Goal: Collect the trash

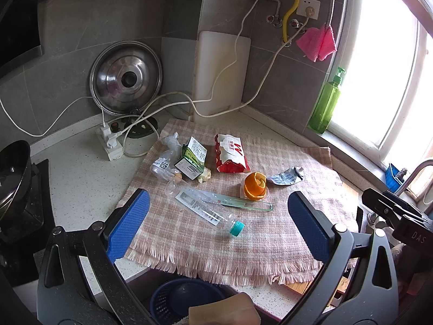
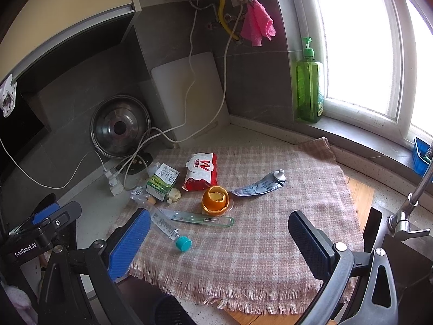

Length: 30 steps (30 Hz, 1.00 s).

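Note:
Trash lies on a pink checked cloth [image 1: 257, 238] [image 2: 284, 216]: a clear plastic bottle [image 1: 205, 208] [image 2: 167, 228] with a teal cap, an orange peel [image 1: 255, 185] [image 2: 215, 196], a squeezed grey tube [image 1: 286, 176] [image 2: 259, 185], a red and white wrapper [image 1: 231, 153] [image 2: 201, 172], a green milk carton [image 1: 192, 158] [image 2: 162, 181], a crumpled clear bag [image 1: 165, 157] and a clear tube [image 1: 243, 203] [image 2: 205, 218]. My left gripper [image 1: 219, 224] is open above the cloth's near edge, holding nothing. My right gripper [image 2: 219, 246] is open too, and empty.
A blue basket [image 1: 184, 298] sits below the counter edge. A pot lid [image 1: 125, 77], a white cutting board [image 1: 220, 73], a power strip [image 1: 109, 140] with cords and a green soap bottle [image 1: 326, 103] line the back. A stove with a pan [image 1: 13, 173] is left, a faucet [image 2: 411, 197] right.

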### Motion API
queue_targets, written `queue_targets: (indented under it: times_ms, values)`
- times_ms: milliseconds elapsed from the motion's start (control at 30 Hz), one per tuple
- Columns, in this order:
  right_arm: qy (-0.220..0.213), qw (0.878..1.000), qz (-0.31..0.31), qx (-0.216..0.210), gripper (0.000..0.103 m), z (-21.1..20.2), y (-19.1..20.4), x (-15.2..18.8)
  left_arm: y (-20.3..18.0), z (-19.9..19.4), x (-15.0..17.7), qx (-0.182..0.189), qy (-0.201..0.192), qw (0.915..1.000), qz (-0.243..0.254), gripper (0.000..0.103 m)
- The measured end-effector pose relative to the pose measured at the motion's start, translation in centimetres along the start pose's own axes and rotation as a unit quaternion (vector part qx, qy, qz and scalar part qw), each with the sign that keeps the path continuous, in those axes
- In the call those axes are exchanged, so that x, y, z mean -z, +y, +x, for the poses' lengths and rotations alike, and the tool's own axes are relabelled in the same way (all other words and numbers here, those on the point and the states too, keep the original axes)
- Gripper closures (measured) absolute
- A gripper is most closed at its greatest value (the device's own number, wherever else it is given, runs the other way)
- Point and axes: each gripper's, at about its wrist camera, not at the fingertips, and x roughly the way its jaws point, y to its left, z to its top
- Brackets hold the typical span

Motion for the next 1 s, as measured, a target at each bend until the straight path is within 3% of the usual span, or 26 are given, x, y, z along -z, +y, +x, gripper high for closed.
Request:
queue_targets:
  times_ms: [1000]
  values:
    - [0.012, 1.000, 0.016, -0.002, 0.000, 0.43, -1.03, -0.06, -0.10, -0.07, 0.14, 0.000, 0.000, 1.0000, 0.001, 0.000]
